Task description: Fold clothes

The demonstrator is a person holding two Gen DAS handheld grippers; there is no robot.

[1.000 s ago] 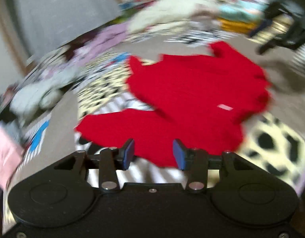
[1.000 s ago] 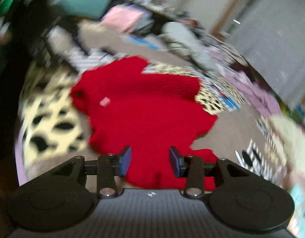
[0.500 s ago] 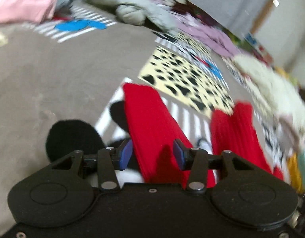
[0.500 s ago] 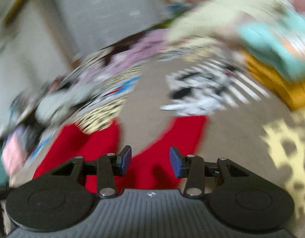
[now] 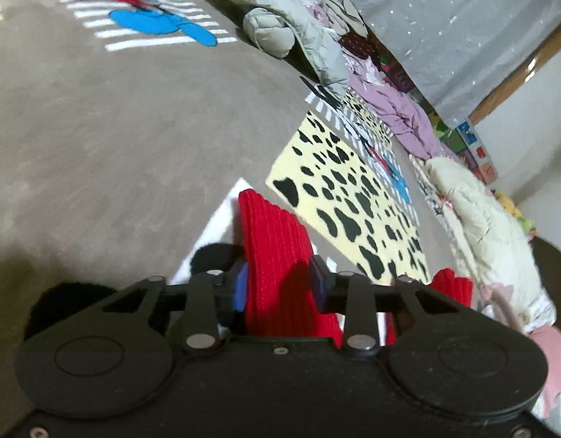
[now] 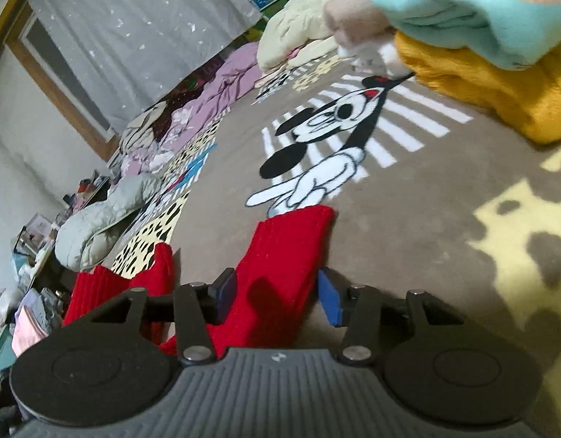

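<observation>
A red knit garment lies on the patterned brown blanket. In the left wrist view one red sleeve (image 5: pixel 276 241) runs between the fingers of my left gripper (image 5: pixel 278 283), which is open astride it; the other sleeve end (image 5: pixel 452 286) shows to the right. In the right wrist view a red sleeve (image 6: pixel 287 255) lies between the fingers of my right gripper (image 6: pixel 275 292), also open astride it; the other sleeve (image 6: pixel 134 277) lies to the left. The garment's body is hidden under the grippers.
The blanket (image 5: pixel 116 127) has a yellow spotted panel (image 5: pixel 346 189) and a cartoon mouse print (image 6: pixel 327 138). A grey puffy jacket (image 5: pixel 280 25), purple clothes (image 5: pixel 400 109) and a cream jacket (image 5: pixel 477 211) lie around. Folded yellow and teal clothes (image 6: pixel 492 54) are stacked at right.
Both grippers have dropped low over the red sleeves, from a view of the whole spread garment. Each sleeve now sits deeper between the fingers. Both stay open.
</observation>
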